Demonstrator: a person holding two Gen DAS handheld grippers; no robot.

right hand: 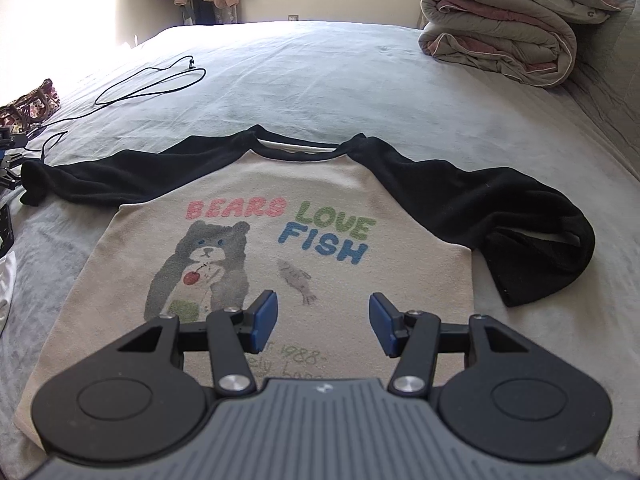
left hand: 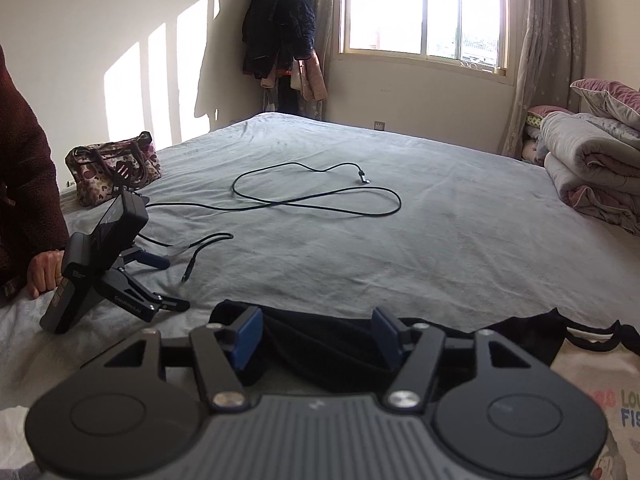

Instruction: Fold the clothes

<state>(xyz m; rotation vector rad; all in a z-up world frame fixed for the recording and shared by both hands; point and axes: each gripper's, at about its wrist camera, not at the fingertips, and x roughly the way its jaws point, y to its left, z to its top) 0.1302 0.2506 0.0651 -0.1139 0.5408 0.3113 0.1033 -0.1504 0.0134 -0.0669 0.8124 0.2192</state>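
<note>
A cream shirt (right hand: 280,184) with a bear print and black sleeves lies flat, front up, on the grey bed (right hand: 360,80). Its left sleeve (right hand: 100,176) stretches out sideways. The right sleeve (right hand: 520,216) bends back at its end. My right gripper (right hand: 323,320) is open above the lower chest print, with nothing between its blue pads (right hand: 266,316). My left gripper (left hand: 318,336) is open too. The end of the black sleeve (left hand: 320,348) lies on the bed between and under its fingers, and the pads do not press on it. The cream body (left hand: 592,368) shows at the right.
A black cable (left hand: 320,200) loops across the middle of the bed. At the left are a patterned handbag (left hand: 112,164), another black gripper device (left hand: 100,264) and a person's hand (left hand: 44,272). Folded quilts (right hand: 500,28) are stacked at the far right. White cloth (right hand: 6,288) shows at the left edge.
</note>
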